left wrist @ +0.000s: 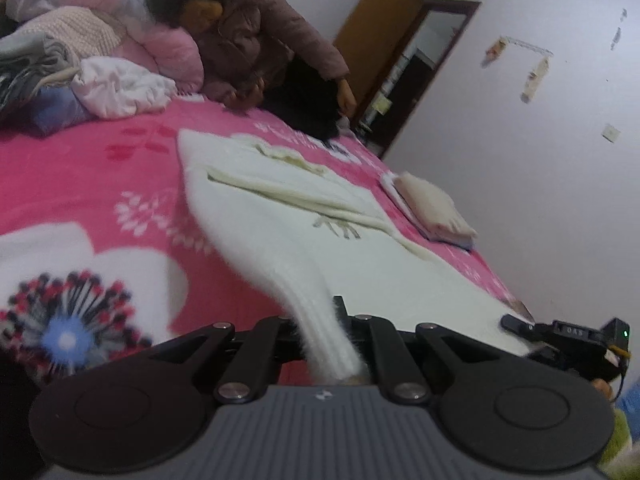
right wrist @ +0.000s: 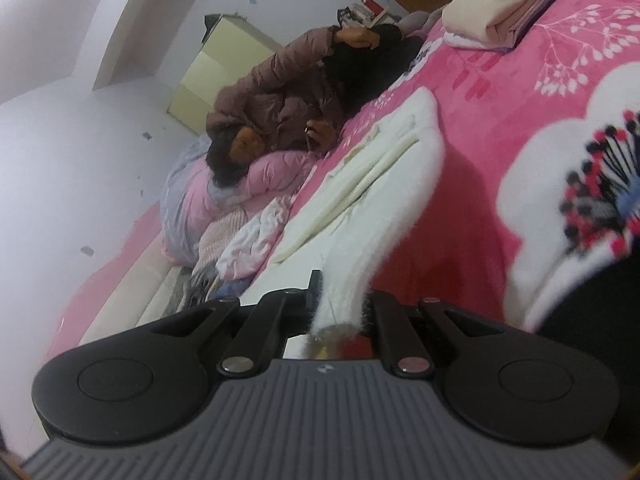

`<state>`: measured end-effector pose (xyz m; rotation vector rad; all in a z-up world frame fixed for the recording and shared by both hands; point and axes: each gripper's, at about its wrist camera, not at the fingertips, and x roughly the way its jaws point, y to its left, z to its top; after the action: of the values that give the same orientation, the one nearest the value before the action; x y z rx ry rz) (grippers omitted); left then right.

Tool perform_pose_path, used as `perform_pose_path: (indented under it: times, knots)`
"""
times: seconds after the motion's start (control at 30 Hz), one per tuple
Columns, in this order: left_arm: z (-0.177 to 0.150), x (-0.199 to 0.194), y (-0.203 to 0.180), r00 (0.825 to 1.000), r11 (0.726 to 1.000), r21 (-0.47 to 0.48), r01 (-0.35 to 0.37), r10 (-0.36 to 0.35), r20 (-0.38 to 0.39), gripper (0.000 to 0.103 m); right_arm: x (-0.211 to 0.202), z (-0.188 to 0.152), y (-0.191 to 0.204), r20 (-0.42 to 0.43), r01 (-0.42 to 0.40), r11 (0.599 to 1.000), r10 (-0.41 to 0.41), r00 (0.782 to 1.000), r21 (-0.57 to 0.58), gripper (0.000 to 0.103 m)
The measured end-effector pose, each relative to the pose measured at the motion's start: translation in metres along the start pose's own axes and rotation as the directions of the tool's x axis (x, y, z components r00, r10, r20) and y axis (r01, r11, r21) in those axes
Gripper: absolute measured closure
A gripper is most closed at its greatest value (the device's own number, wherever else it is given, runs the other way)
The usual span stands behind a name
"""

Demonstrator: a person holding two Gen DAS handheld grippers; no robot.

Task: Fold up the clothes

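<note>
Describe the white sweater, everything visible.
The white sweater is fuzzy knit with a ribbed hem. It lies spread flat on the pink floral blanket, its sleeves folded in across the body as cream bands. Both bottom corners are lifted off the blanket: the left hand-held gripper is shut on one ribbed corner, the right hand-held gripper on the other, so the fabric stretches up from the bed to each. A faint mark shows near its middle. It lies apart from the folded stack.

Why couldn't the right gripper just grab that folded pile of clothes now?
Probably not: the right gripper is shut on the white sweater, and the folded pile lies farther across the bed.
</note>
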<state>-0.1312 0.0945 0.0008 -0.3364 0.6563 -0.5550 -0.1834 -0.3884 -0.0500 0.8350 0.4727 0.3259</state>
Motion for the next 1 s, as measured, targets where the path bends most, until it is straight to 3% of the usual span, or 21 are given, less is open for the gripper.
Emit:
perform_pose_path:
  times: [0.2,0.3,0.57,1.0]
  knots:
    - [-0.011,-0.042,0.005,0.999,0.998,-0.054,0.045,-0.046,-0.01,0.096,-0.043,-0.027,0.028,-0.049,0.035,0.999,-0.034,0.998,0.002,0.1]
    - [-0.018,-0.053,0.002,0.999,0.998,-0.05,0.034,-0.034,-0.003,0.096,-0.053,-0.037,0.039,-0.056,0.037,0.999,-0.037,0.998,0.011,0.1]
    - [-0.021,-0.033,0.009,0.998,0.994,-0.092,0.056,-0.055,0.008,0.096,-0.038,-0.038,0.033,-0.069,0.02,0.998,-0.016,0.997,0.061,0.1]
    - [0.033,0.004,0.014,0.989,0.994,-0.078,0.077,-0.066,0.132,0.096,-0.004,0.003,0.043,-0.026,-0.038,0.999,0.037,0.999,-0.008,0.1]
